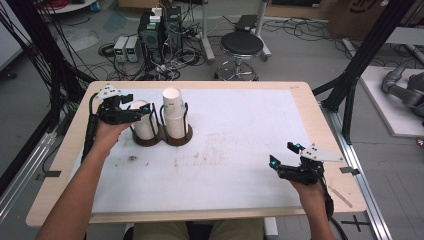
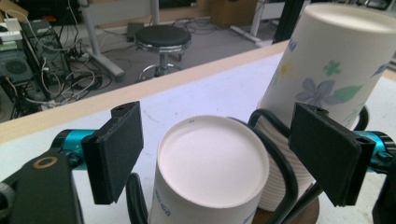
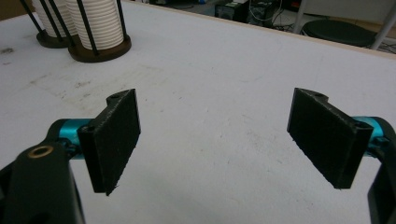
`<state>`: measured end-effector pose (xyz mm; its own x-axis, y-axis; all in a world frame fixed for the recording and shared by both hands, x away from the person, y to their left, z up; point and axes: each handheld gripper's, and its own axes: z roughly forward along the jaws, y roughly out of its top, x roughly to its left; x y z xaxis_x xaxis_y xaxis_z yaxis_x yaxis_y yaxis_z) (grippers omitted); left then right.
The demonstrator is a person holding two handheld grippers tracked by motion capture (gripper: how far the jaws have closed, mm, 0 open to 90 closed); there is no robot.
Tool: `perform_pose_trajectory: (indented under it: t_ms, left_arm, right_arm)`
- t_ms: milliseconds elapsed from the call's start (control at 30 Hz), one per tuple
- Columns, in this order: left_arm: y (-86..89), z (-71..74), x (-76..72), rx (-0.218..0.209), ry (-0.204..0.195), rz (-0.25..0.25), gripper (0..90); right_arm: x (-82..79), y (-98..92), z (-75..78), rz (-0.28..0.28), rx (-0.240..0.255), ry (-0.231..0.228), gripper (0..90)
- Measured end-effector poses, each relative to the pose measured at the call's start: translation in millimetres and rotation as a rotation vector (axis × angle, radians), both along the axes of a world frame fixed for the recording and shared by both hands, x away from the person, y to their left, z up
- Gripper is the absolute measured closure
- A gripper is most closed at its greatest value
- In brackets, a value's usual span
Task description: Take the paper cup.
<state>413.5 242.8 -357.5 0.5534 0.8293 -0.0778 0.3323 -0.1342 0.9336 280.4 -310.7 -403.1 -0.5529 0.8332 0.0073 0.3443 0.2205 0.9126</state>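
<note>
A dark wire holder with a brown base (image 1: 162,137) stands at the table's back left and keeps two stacks of upturned paper cups. The left stack (image 1: 144,125) is the shorter one, and its top cup (image 2: 212,163) shows a plain white bottom. Topping the taller right stack (image 1: 172,112) is a flower-printed cup (image 2: 327,70). My left gripper (image 1: 136,114) is open, its pads on either side of the white top cup (image 1: 139,106) with a small gap each side. My right gripper (image 1: 283,153) hovers open over the mat at the front right, with nothing between its jaws.
A white mat (image 1: 225,150) covers the wooden table (image 1: 320,130) and carries a dark smudge (image 1: 132,158) at the front left. Beyond the far edge are a black stool (image 1: 241,45), computer boxes (image 1: 160,30) and loose cables. Black frame posts (image 1: 360,60) stand at the right.
</note>
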Motion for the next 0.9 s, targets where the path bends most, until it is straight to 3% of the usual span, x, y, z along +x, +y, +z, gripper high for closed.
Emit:
perform_pose_trajectory:
  t_ms: [433, 533, 667, 900]
  left_arm:
    - [0.2, -8.8, 2.8, 0.022, 0.036, 0.023, 29.1]
    - [0.2, -8.5, 2.2, 0.027, 0.031, 0.012, 34.6]
    - [0.6, -7.5, 1.7, 0.024, 0.022, 0.011, 35.2]
    - [4.7, 7.8, -0.9, -0.019, -0.021, 0.011, 35.8]
  right_arm:
    - [0.1, -1.1, -0.3, -0.004, 0.001, 0.004, 17.7]
    - [0.4, -1.8, -0.2, -0.003, -0.001, -0.001, 17.7]
    - [0.1, -1.4, -0.3, -0.003, 0.001, 0.004, 17.7]
    - [0.8, -0.6, -0.7, -0.002, -0.002, 0.004, 17.7]
